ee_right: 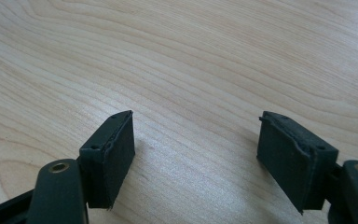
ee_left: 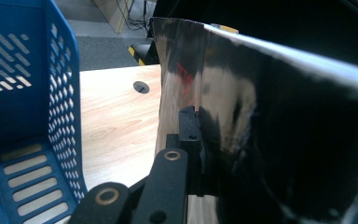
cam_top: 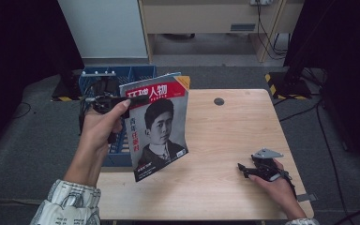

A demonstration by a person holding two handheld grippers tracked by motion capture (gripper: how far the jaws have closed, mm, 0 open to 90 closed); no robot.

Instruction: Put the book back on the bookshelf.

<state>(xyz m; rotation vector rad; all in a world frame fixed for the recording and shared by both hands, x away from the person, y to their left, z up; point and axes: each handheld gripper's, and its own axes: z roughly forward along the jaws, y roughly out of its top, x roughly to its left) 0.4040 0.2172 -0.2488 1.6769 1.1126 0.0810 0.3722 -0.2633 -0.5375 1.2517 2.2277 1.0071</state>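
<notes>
Magazine held upright over the surface's left edge, beside the blue crate

The left gripper (cam_top: 122, 101) has its jaws clamped on the magazine (cam_top: 161, 126) near its top left corner, so the cover hangs free above the left edge of the surface (cam_top: 229, 136), its bottom corner clear of the wood; the blue crate (cam_top: 93, 77) stands just beside that edge, to the left of the magazine. The right gripper (cam_top: 248, 169) rests near the right front corner, jaws apart with nothing between them. If the crate is the goal, I judge it best to keep the pinch firm — the glossy sheets may slip — swing the spine over the slot, lower it edge first, and only then let go
</notes>
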